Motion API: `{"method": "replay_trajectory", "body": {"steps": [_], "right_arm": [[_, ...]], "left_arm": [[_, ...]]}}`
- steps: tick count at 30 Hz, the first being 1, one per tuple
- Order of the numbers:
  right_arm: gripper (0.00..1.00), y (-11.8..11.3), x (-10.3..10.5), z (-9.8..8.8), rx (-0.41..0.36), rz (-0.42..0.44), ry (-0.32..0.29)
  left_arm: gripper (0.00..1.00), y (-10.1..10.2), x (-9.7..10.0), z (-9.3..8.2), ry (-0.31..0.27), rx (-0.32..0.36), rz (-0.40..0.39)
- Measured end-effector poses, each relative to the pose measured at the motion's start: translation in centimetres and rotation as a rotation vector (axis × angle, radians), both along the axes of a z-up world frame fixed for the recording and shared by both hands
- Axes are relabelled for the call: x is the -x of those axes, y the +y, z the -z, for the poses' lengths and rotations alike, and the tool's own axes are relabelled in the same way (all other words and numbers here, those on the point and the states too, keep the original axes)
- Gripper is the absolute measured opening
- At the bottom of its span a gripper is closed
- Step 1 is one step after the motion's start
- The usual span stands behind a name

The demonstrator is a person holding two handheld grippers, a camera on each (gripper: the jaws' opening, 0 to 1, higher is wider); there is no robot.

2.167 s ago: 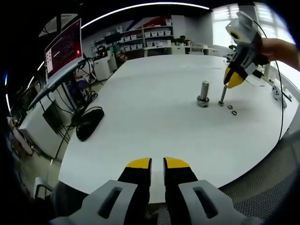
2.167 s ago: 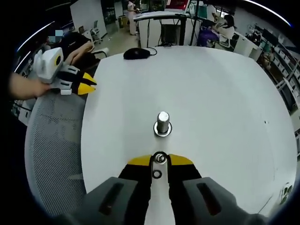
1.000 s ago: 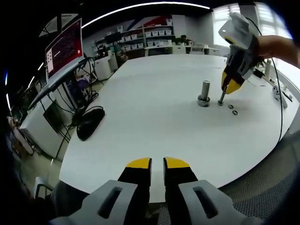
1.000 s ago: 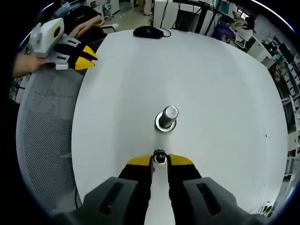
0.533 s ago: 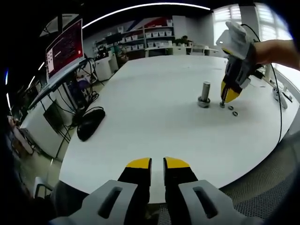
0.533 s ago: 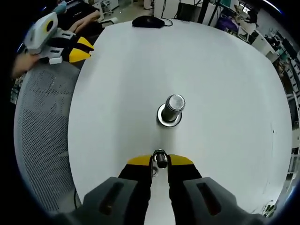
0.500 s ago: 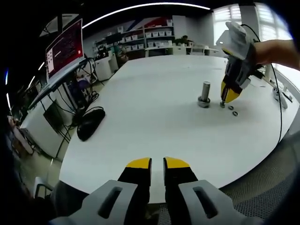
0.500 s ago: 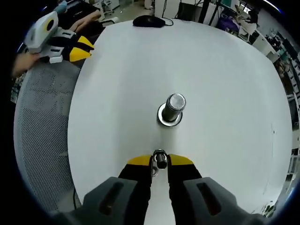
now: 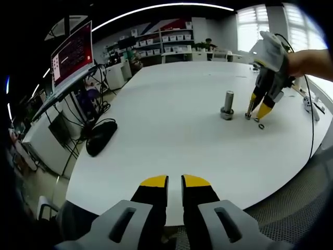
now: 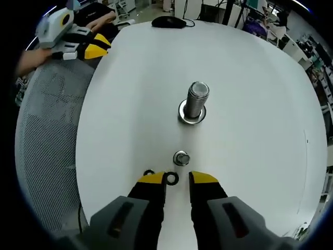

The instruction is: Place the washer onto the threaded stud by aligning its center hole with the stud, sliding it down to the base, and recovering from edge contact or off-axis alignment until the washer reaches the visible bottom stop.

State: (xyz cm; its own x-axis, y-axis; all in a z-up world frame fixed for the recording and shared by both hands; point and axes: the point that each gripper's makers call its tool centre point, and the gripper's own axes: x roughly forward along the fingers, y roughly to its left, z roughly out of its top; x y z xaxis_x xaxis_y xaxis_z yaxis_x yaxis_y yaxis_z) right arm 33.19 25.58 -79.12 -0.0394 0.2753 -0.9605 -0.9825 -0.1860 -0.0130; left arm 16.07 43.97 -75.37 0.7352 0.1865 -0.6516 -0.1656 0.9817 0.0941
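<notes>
My right gripper [image 10: 177, 178] has just let go, jaws spread and drawn back from the stud [image 10: 181, 158] mid-desk, a washer [image 10: 170, 178] lying beside it; left gripper [image 9: 175, 182] idles nearly closed, empty.

Thin stud [image 10: 181, 158] upright on table [image 10: 130, 94] between larger bolt [image 10: 194, 107] and loose washers [image 10: 170, 178].
</notes>
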Motion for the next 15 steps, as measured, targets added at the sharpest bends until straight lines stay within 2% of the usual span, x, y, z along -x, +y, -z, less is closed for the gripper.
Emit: {"method": "replay_trajectory", "body": {"steps": [6, 15], "right_arm": [[0.19, -0.46, 0.55, 0.75, 0.031, -0.01, 0.008], [0.15, -0.66, 0.76, 0.06, 0.041, -0.049, -0.018]], "left_arm": [[0.08, -0.01, 0.03, -0.06, -0.002, 0.0, -0.002], [0.08, 0.06, 0.03, -0.02, -0.002, 0.001, -0.005]]}}
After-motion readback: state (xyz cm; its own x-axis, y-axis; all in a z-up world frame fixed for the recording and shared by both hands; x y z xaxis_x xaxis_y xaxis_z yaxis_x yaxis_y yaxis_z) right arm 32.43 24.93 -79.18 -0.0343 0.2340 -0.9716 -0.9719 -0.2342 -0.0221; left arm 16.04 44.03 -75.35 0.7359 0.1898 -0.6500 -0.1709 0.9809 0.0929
